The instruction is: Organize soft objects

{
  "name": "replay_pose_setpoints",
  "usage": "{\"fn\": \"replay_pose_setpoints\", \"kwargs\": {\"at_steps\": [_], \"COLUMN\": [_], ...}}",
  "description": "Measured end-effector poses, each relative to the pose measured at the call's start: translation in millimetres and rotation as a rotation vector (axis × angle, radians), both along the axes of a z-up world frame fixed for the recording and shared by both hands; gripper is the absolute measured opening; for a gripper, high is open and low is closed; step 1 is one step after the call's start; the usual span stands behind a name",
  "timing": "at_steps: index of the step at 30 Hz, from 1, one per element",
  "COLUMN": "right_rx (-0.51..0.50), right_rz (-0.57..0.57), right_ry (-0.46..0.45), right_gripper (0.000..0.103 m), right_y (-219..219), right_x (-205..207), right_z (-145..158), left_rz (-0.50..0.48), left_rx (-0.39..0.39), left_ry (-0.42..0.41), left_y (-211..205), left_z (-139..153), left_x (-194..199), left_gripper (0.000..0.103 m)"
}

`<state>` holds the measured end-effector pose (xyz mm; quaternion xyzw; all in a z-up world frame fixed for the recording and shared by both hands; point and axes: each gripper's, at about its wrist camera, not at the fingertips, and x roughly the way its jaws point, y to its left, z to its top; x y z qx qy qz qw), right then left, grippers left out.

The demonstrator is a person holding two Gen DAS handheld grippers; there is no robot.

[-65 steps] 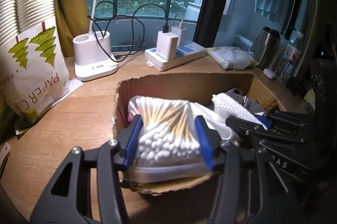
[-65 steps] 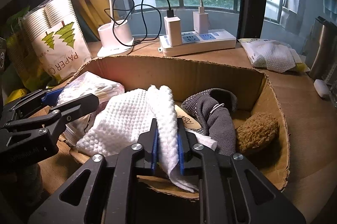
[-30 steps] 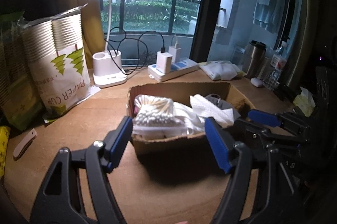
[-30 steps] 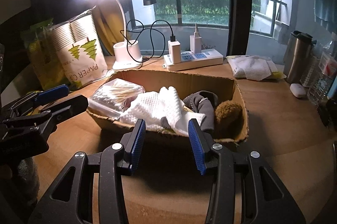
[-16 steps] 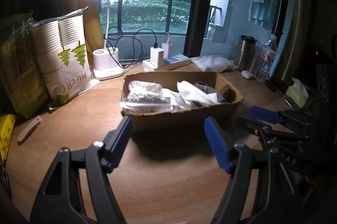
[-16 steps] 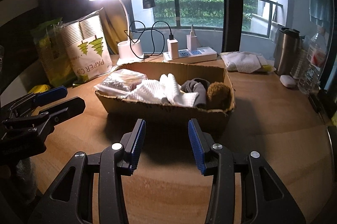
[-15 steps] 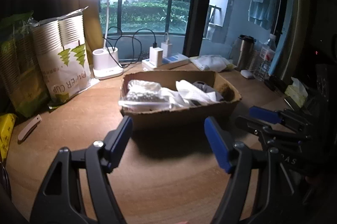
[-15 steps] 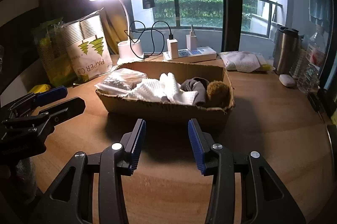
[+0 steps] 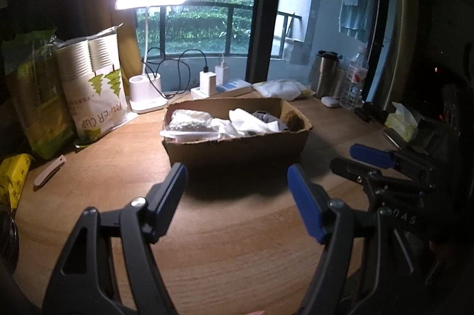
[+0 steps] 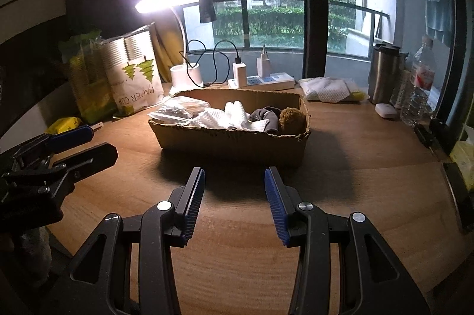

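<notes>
A shallow cardboard box (image 9: pixel 237 144) (image 10: pixel 231 141) stands on the wooden table. It holds a clear bag of cotton swabs (image 9: pixel 189 122) (image 10: pixel 173 110), a white towel (image 9: pixel 251 122) (image 10: pixel 231 113), a grey sock (image 10: pixel 266 116) and a brown sponge (image 10: pixel 291 116). My left gripper (image 9: pixel 237 196) is open and empty, well short of the box. My right gripper (image 10: pixel 234 196) is open and empty, also back from the box. Each gripper shows at the edge of the other's view, the right one (image 9: pixel 370 161) and the left one (image 10: pixel 74 143).
A lit desk lamp (image 9: pixel 148 95), a power strip with chargers (image 9: pixel 219 88) and a pack of paper cups (image 9: pixel 94 89) stand behind the box. A folded cloth (image 10: pixel 328 91), a steel flask (image 10: pixel 383 75) and a water bottle (image 10: pixel 417 86) stand at the right. A tissue pack (image 9: pixel 401 122) lies far right.
Both grippers let go of the swab bag and the towel in the box, opened, and drew back from it. The box now looks smaller and farther away.
</notes>
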<state>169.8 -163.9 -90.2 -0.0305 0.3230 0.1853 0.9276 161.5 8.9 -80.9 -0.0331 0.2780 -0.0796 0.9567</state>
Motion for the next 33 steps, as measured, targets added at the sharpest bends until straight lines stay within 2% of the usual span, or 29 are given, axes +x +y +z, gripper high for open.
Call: {"fn": "replay_pose_setpoints", "kwargs": {"at_steps": [8, 16, 17, 19, 21, 29, 31, 33], "right_rx": [0.016, 0.017, 0.017, 0.011, 0.01, 0.037, 0.038, 0.022], "right_rz": [-0.008, -0.012, -0.013, -0.016, -0.023, -0.028, -0.043, -0.065], "right_ry": [-0.059, -0.14, -0.149, -0.162, -0.184, -0.264, -0.289, -0.305], "right_gripper": [0.046, 0.051, 0.051, 0.052, 0.053, 0.069, 0.079, 0.085], "right_y": [-7.9, -14.7, -15.6, -17.3, -18.7, -26.5, -29.0, -30.5], "right_x": [-31.0, -59.6, -61.7, -65.5, -70.7, -91.8, -96.8, -100.5], "right_z": [18.4, 47.7, 51.7, 60.1, 70.3, 104.3, 110.9, 117.3], "left_rz": [-0.008, -0.009, -0.01, -0.014, -0.018, -0.006, 0.0, 0.008], "left_rx": [0.011, 0.013, 0.016, 0.014, 0.01, 0.026, 0.031, 0.031], "left_ry": [-0.055, -0.134, -0.146, -0.165, -0.194, -0.298, -0.316, -0.334], "left_y": [-6.8, -10.6, -11.4, -11.9, -12.3, -9.5, -8.9, -7.6], "left_z": [16.5, 45.4, 50.3, 59.4, 69.6, 109.6, 118.0, 126.8], "left_x": [-31.9, -59.5, -61.9, -65.8, -72.0, -97.9, -102.4, -106.8], "left_gripper": [0.072, 0.073, 0.074, 0.087, 0.092, 0.097, 0.099, 0.1]}}
